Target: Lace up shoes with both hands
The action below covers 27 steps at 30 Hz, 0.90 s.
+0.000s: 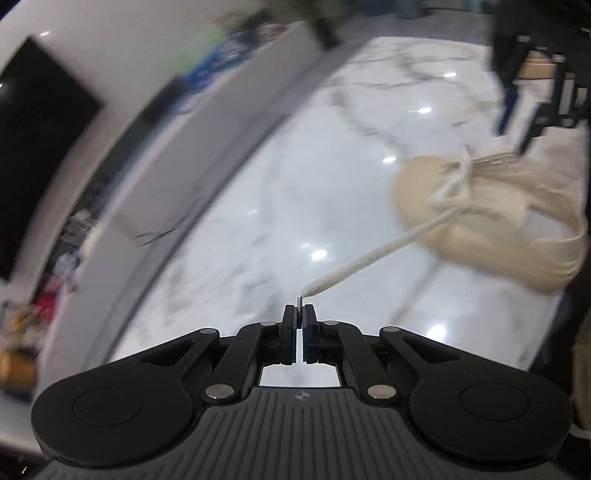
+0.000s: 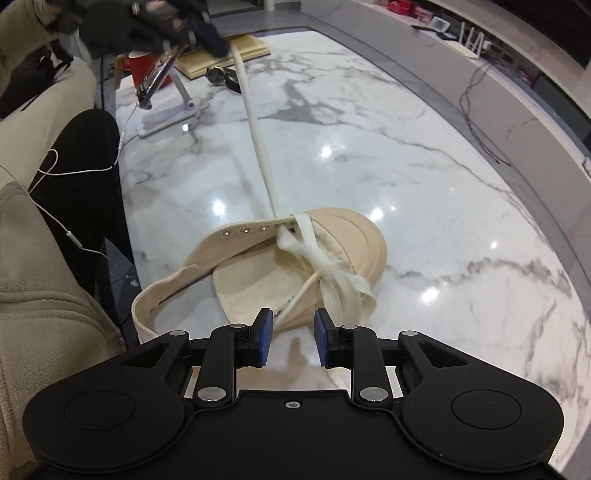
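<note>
A beige canvas shoe (image 2: 343,236) lies on the white marble table (image 2: 424,177), toe pointing away in the right wrist view. It shows blurred at the right of the left wrist view (image 1: 472,206). A white flat lace (image 1: 369,258) runs taut from the shoe's eyelets to my left gripper (image 1: 300,314), which is shut on the lace end. In the right wrist view the same lace (image 2: 258,144) stretches up to the blurred left gripper (image 2: 207,33). My right gripper (image 2: 292,332) is open just over the shoe's near side, with a thin lace strand (image 2: 299,295) between its blue pads.
A lamp stand (image 2: 166,107), red cup (image 2: 142,66), wooden board (image 2: 221,55) and dark round object (image 2: 218,75) sit at the table's far end. A person's dark leg (image 2: 81,177) and beige garment (image 2: 44,295) are at left. A grey ledge (image 2: 480,85) borders the table.
</note>
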Tool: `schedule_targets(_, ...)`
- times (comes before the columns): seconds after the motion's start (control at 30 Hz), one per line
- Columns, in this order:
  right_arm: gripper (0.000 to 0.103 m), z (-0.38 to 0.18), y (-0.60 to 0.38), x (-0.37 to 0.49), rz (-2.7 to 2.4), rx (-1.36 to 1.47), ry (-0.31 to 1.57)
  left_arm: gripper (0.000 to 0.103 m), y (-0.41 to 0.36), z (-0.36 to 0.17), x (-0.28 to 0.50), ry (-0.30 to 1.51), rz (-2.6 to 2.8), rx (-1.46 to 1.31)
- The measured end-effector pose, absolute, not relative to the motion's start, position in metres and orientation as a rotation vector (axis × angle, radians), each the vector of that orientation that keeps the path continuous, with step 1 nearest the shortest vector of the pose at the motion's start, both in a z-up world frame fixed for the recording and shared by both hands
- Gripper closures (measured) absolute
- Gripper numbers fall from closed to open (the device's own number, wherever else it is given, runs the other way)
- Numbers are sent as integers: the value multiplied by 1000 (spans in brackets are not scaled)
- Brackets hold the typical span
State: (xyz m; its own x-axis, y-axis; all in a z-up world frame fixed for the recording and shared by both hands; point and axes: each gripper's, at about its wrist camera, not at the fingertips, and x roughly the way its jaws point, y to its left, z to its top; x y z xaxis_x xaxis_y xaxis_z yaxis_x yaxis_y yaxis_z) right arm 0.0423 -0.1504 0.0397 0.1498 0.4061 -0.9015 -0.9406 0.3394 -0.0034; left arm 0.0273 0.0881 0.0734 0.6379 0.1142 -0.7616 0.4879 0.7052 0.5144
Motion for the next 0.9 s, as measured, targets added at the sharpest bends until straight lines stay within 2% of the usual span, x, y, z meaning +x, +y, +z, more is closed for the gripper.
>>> schedule_targets(0.5,80,42,-149,29,1075,-730,958,100,176,170,11,767,311,764)
schedule_targets(0.9,80,47,-138,25,1115,-715,942,101,113,137,19,806,36,843)
